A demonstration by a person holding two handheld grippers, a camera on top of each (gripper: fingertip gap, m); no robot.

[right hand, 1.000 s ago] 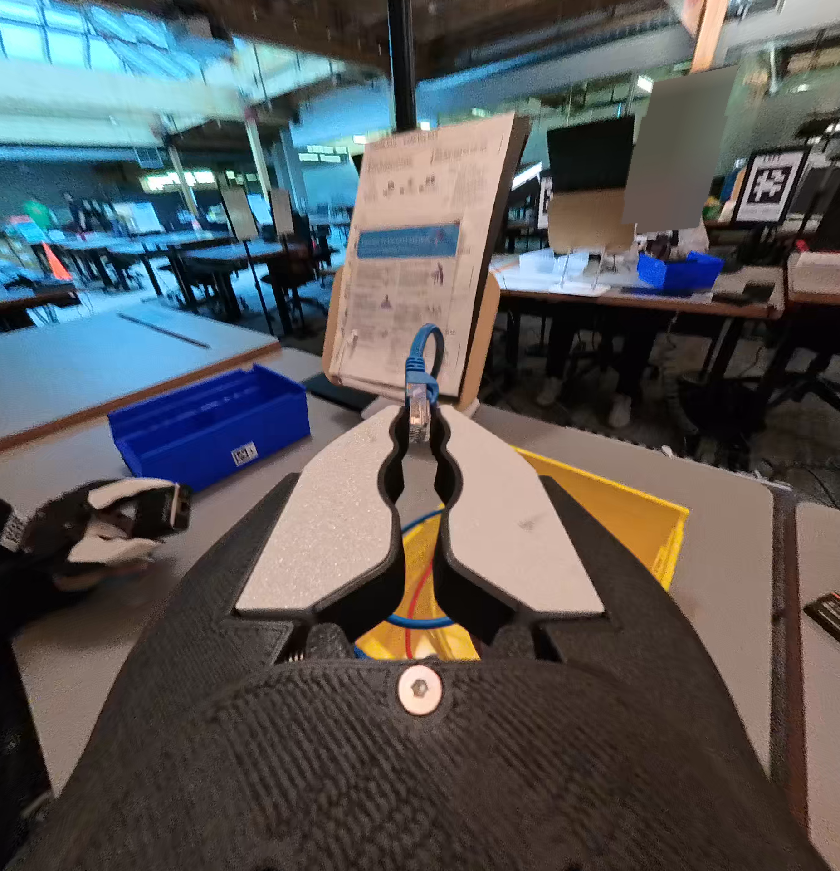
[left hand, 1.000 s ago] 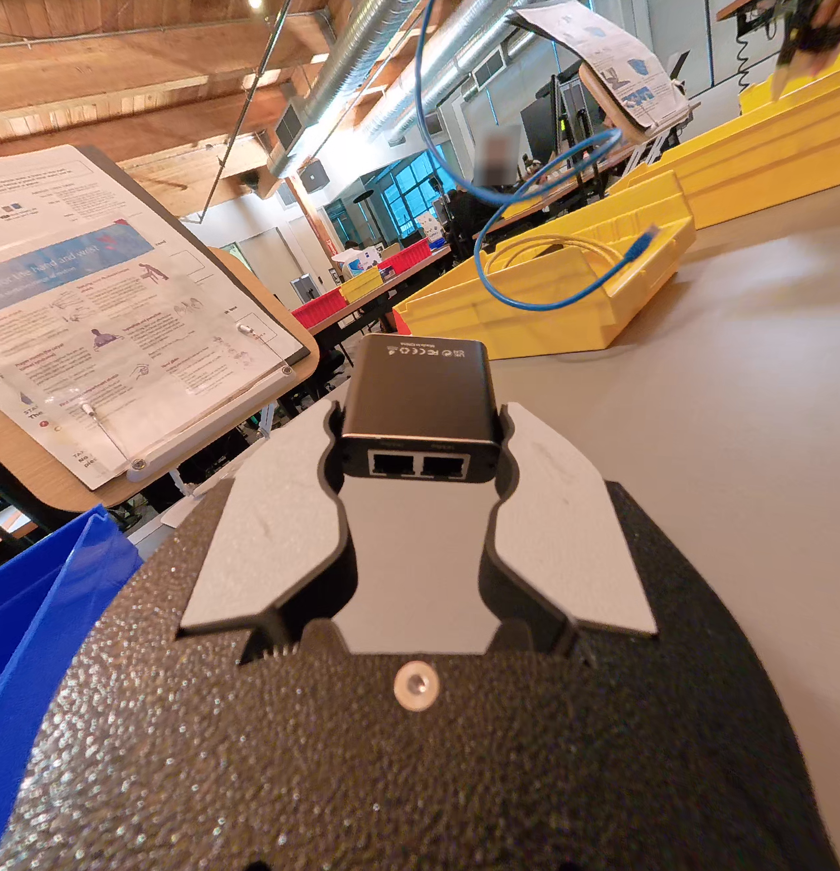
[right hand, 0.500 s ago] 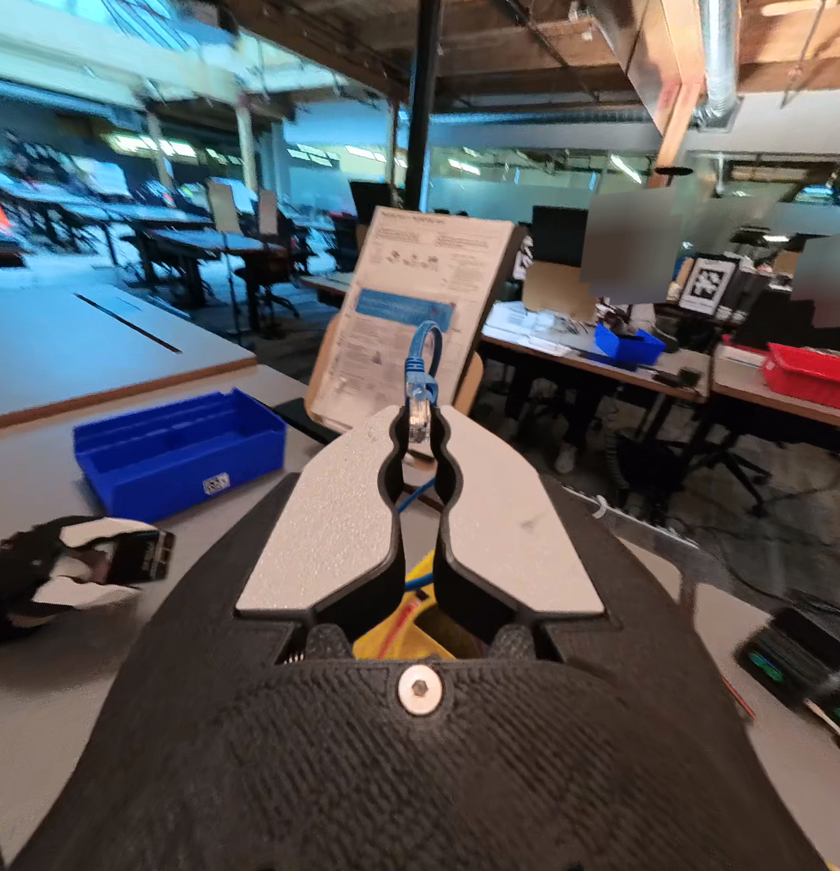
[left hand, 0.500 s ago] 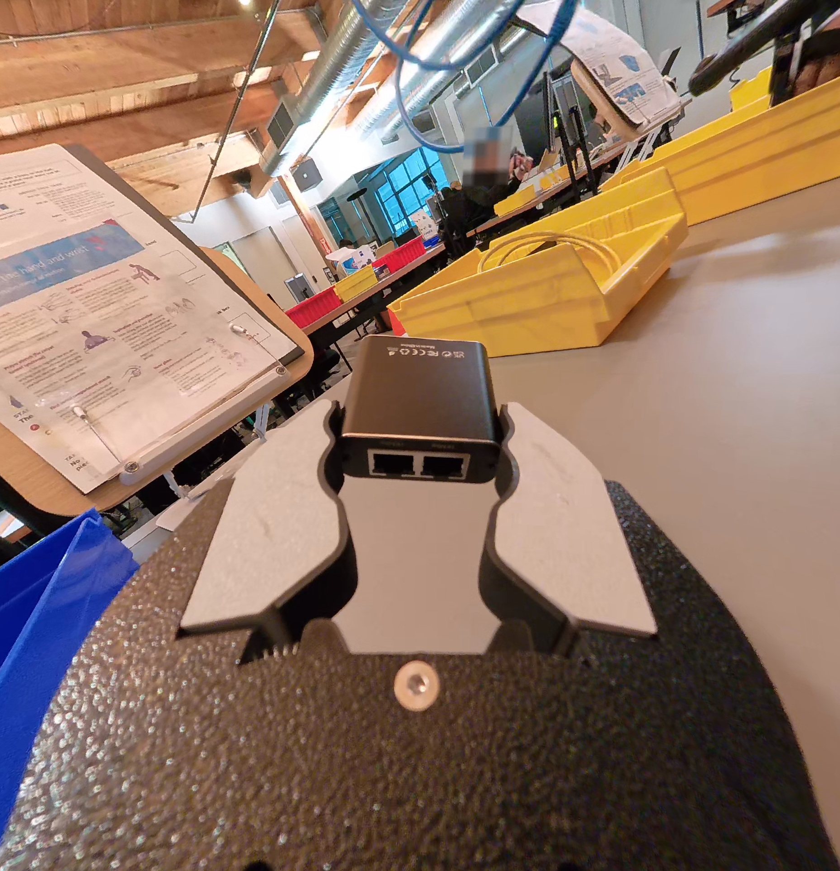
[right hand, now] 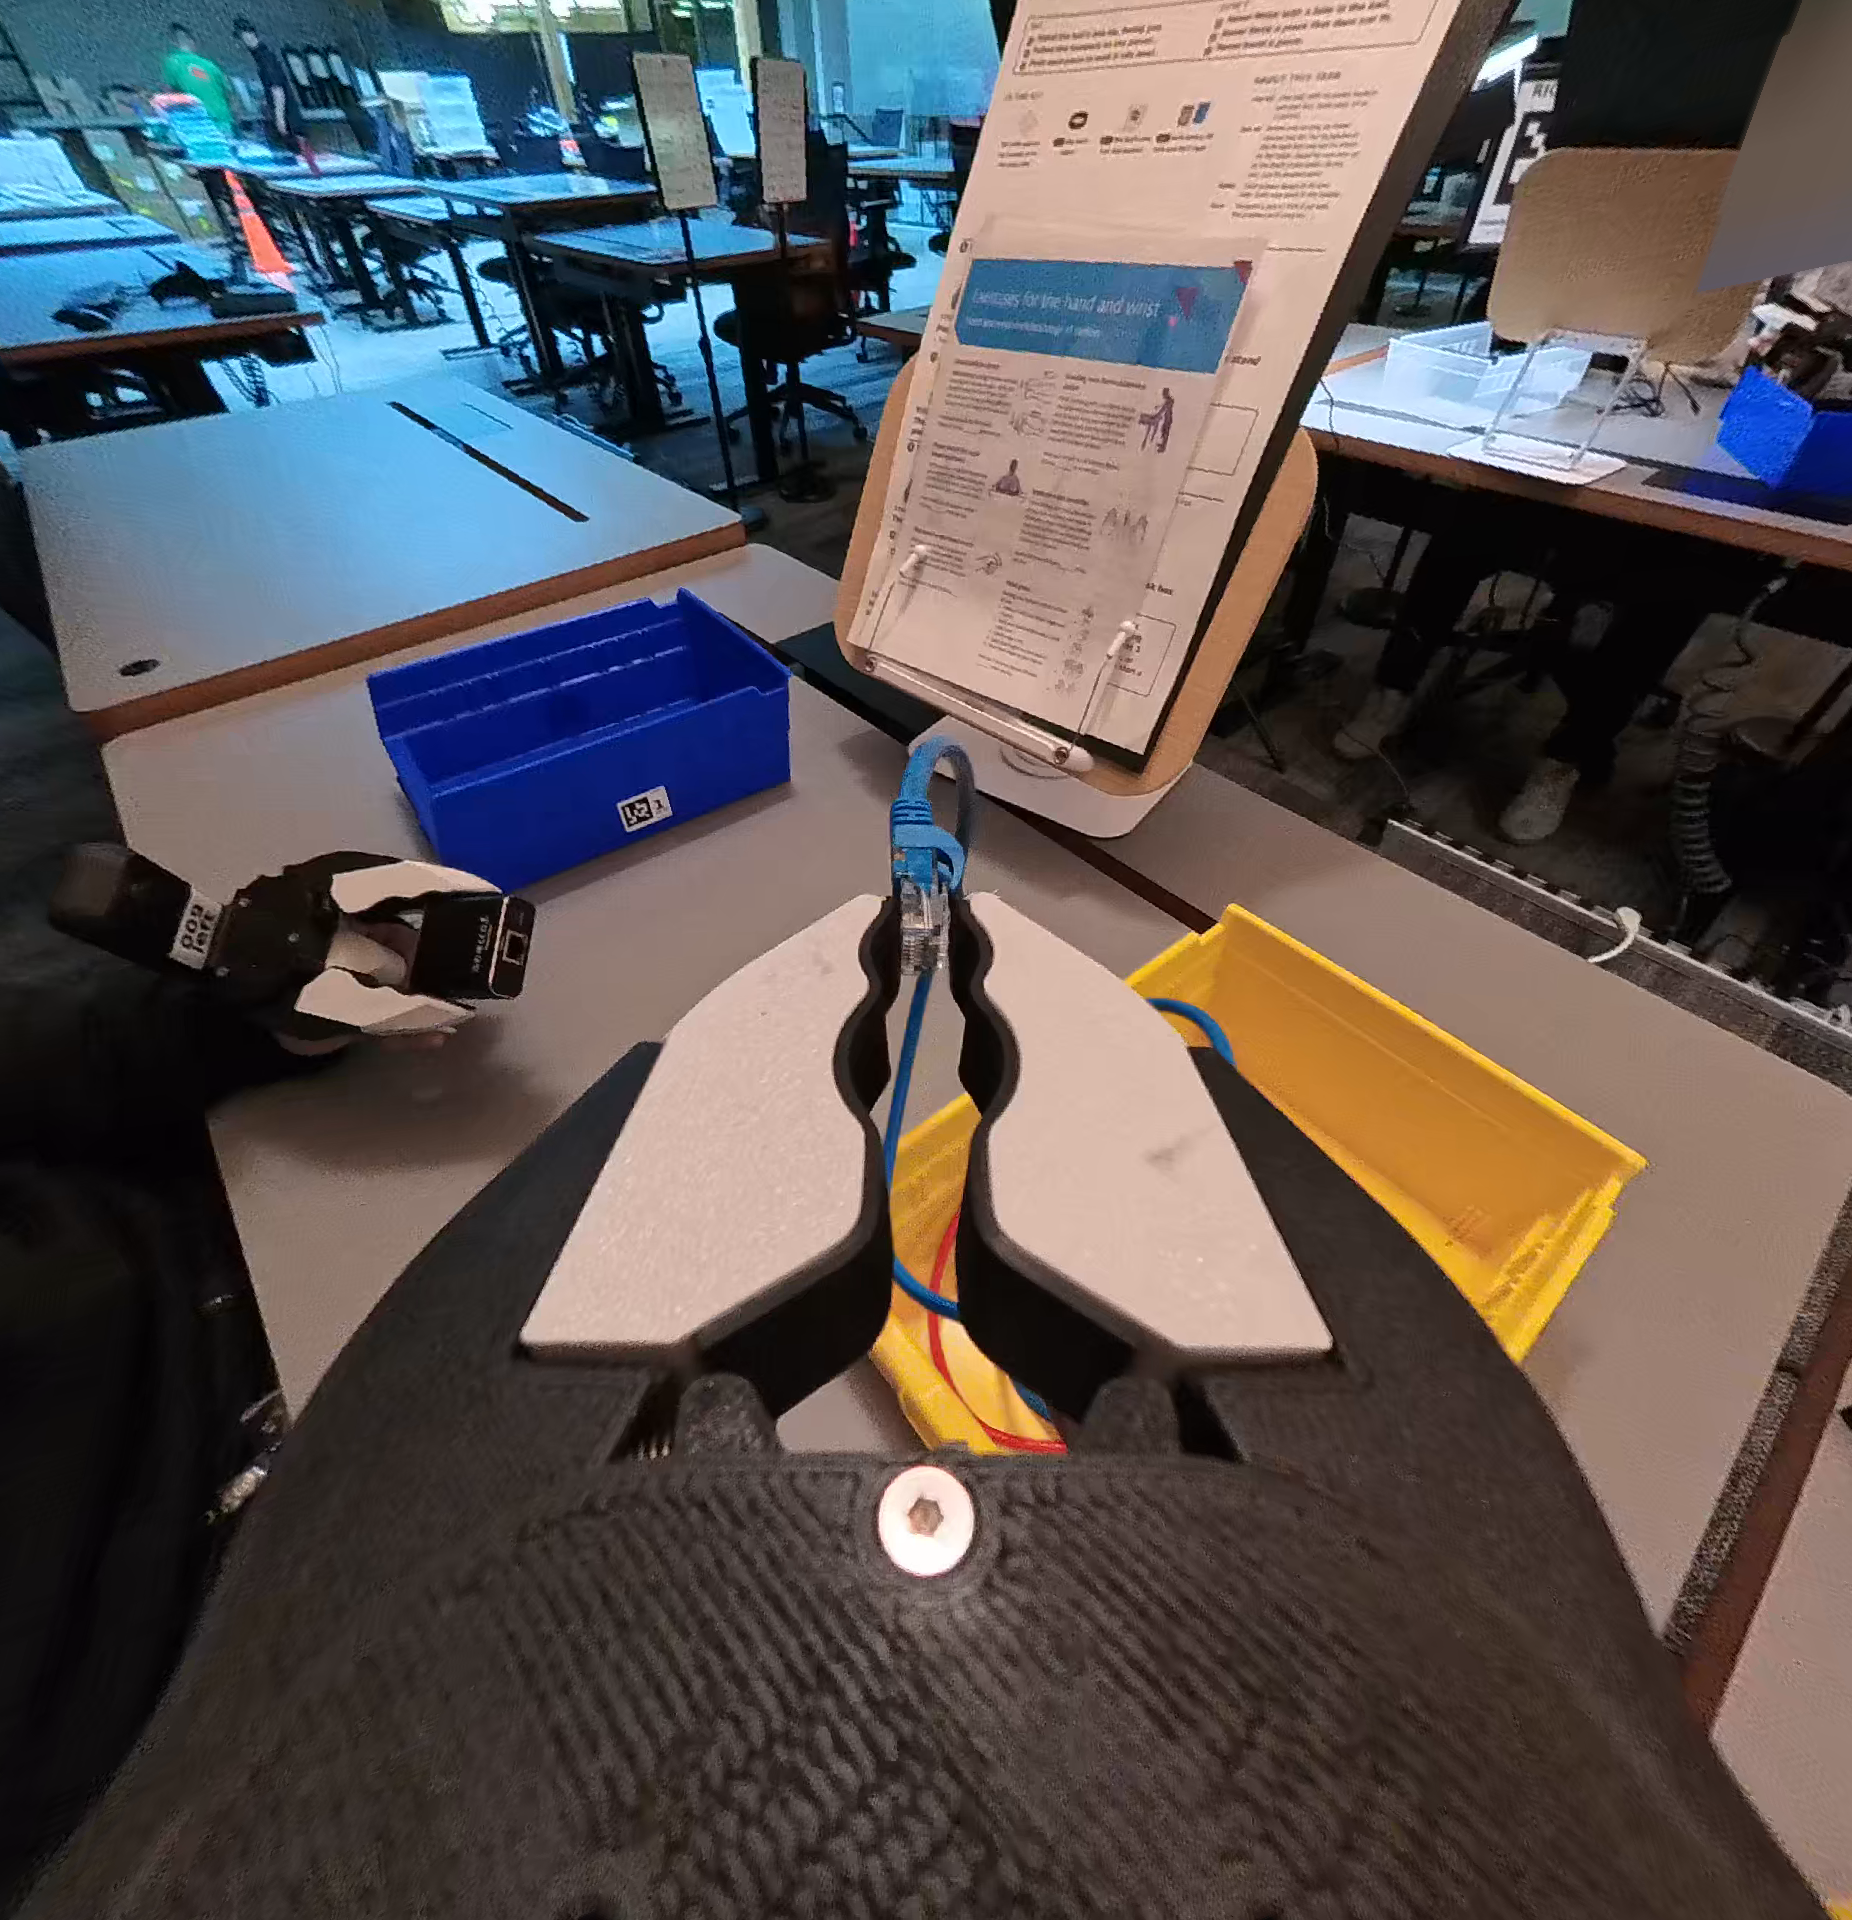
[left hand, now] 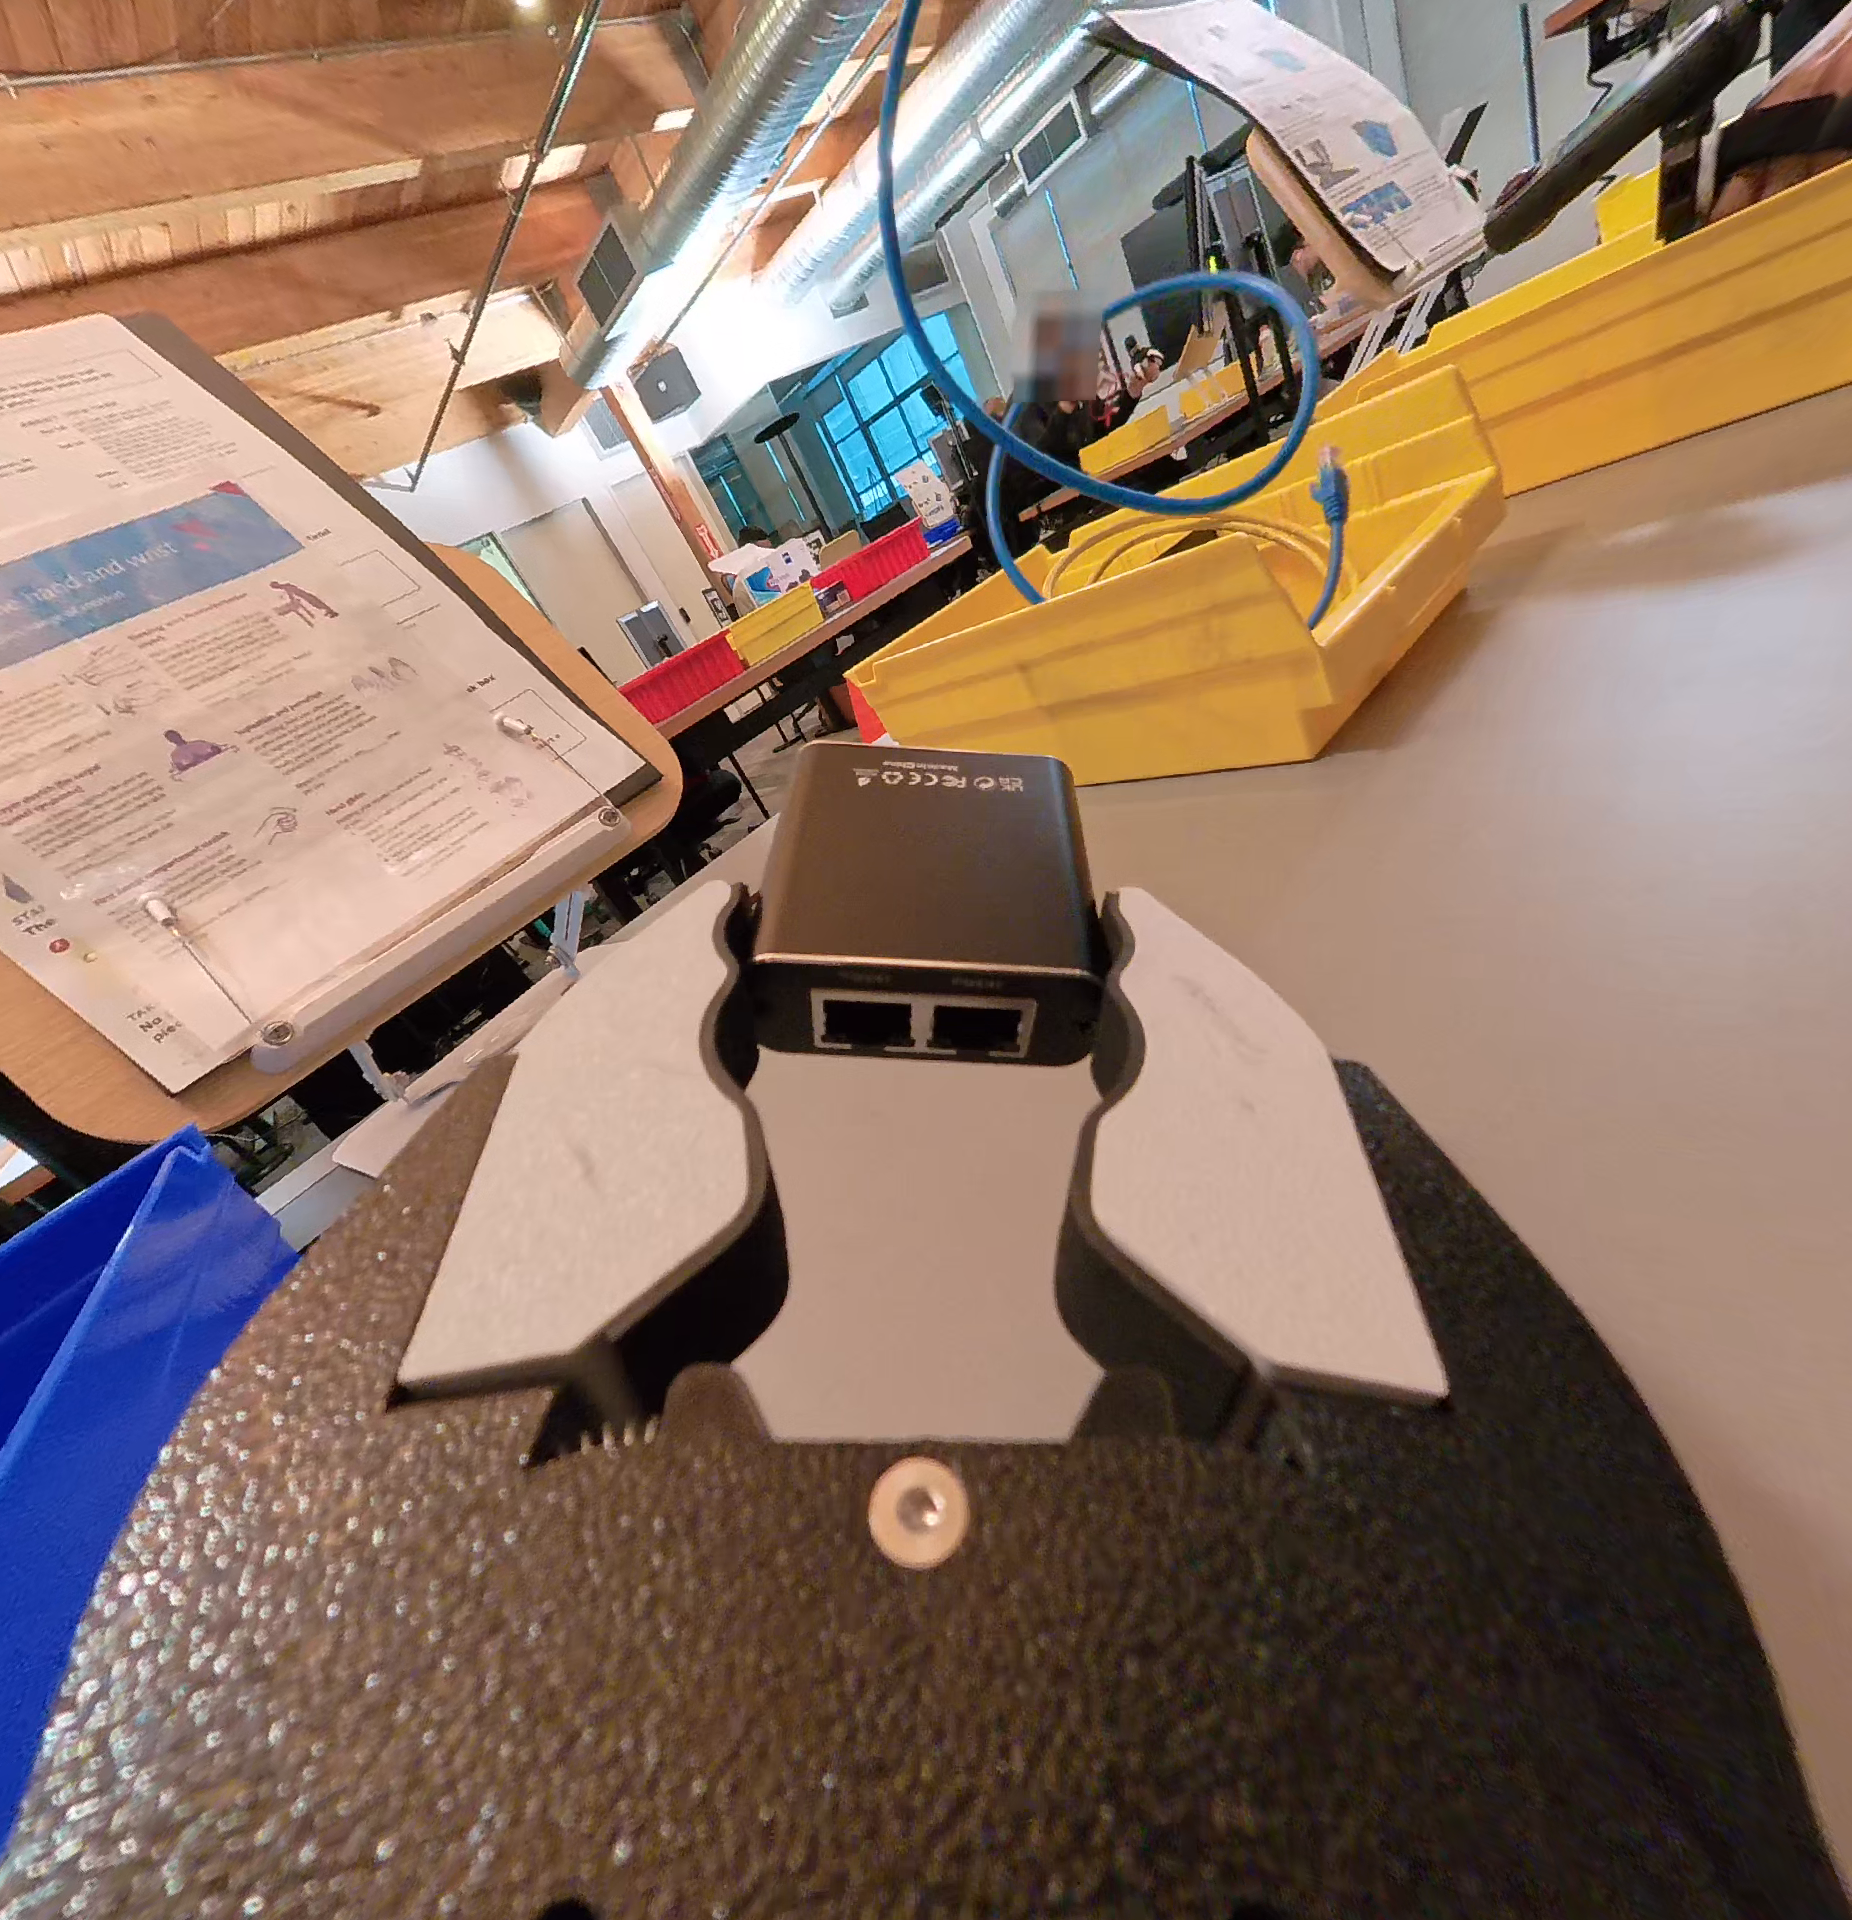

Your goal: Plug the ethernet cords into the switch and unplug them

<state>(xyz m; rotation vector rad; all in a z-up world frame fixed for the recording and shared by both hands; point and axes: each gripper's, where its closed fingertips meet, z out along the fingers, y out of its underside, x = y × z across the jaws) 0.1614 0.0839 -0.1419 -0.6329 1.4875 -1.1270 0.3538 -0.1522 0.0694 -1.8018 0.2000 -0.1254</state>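
My left gripper (left hand: 922,935) is shut on a small black switch (left hand: 927,862), held just above the grey table with two empty ports facing the camera. It also shows at the left of the right wrist view (right hand: 423,945). My right gripper (right hand: 924,925) is shut on the clear plug of a blue ethernet cord (right hand: 927,831), held in the air above the yellow bin (right hand: 1421,1091). The blue cord (left hand: 1161,488) loops down in the left wrist view, its free plug (left hand: 1329,488) dangling over the bin. A red cord (right hand: 943,1330) lies in the bin.
A blue bin (right hand: 589,738) sits beyond the left gripper. A tilted wooden stand with printed sheets (right hand: 1088,436) stands at the table's far edge. A cream cord (left hand: 1192,540) lies in the yellow bin (left hand: 1161,665). More yellow bins (left hand: 1680,312) lie behind.
My right gripper has tilted down and come lower over the yellow bin with the plug. The blue cord has swung down so its free plug hangs by the bin. The left gripper has held still.
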